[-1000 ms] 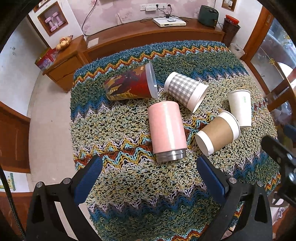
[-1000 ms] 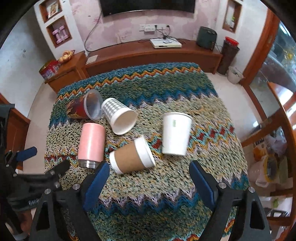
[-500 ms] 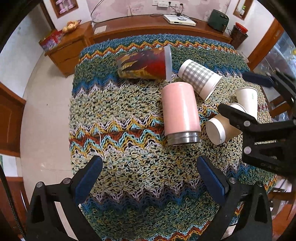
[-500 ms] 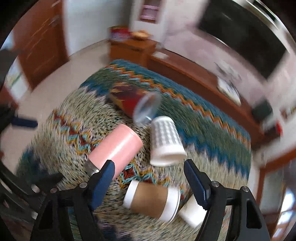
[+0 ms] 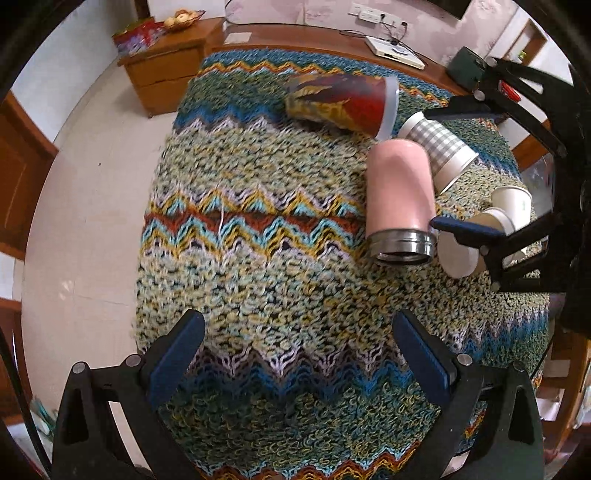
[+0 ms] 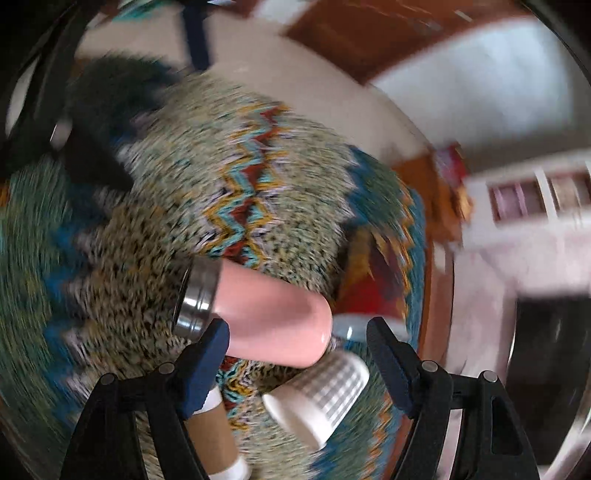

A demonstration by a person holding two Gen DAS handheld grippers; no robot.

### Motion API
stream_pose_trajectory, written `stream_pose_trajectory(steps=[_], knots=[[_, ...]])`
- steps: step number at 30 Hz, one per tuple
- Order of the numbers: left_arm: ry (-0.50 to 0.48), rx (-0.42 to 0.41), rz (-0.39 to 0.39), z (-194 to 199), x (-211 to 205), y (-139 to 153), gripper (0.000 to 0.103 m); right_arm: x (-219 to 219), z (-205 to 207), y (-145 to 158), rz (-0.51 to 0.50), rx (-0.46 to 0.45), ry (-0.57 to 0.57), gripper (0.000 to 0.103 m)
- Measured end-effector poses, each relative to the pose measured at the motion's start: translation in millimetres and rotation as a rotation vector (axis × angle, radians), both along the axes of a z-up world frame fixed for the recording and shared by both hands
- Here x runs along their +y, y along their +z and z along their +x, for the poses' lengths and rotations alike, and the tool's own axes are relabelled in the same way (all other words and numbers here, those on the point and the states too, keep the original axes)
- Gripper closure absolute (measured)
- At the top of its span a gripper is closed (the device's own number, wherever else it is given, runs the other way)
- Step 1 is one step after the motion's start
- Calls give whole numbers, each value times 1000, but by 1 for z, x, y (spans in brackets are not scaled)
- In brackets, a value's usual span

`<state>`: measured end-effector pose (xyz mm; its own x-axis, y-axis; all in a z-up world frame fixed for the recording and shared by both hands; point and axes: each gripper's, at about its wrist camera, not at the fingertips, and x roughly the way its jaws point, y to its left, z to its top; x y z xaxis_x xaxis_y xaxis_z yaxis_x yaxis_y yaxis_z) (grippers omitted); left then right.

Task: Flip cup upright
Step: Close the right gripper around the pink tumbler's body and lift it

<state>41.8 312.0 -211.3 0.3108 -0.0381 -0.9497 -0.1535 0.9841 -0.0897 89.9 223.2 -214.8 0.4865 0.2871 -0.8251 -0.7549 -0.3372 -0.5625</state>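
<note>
My right hand-held gripper (image 6: pixel 297 338) hung spread wide at the pink cup (image 6: pixel 271 319).

The cup lay on its side on the desk (image 5: pixel 258 266) — my left hand-held gripper (image 5: pixel 299 349) was released too.

Probably a home living room: a wooden sideboard (image 5: pixel 168 70) with a fruit bowl (image 5: pixel 183 16), wall sockets (image 5: pixel 369 14), knitted cloth (image 5: pixel 258 221) over the tabletop.

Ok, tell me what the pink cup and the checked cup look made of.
Pink cup: likely steel under a smooth, glossy pink coating; its bare threaded mouth band shines like polished metal. Checked cup: apparently matte paper, with printed grey gingham and a white rolled rim.
</note>
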Motion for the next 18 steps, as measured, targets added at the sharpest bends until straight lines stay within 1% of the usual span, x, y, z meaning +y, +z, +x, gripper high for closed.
stream_pose_trajectory(steps=[2,5,9,10,14,18], knots=[[18,7,-8,-4,3,-5,1,4,-3,-1,-41,-12,98,27],[50,22,-22,-10,9,-12,1,9,-5,-3,-127,-26,188,27],[85,27,-41,-14,16,-18,1,-1,-9,-11,-252,-74,325,27],[93,26,-47,-16,17,-20,1,-5,-12,-16,-288,-103,379,27],[105,28,-67,-18,18,-25,1,-11,-16,-33,-368,-160,508,27],[109,33,-84,-18,20,-31,1,-7,-16,-49,-419,-181,589,27]])
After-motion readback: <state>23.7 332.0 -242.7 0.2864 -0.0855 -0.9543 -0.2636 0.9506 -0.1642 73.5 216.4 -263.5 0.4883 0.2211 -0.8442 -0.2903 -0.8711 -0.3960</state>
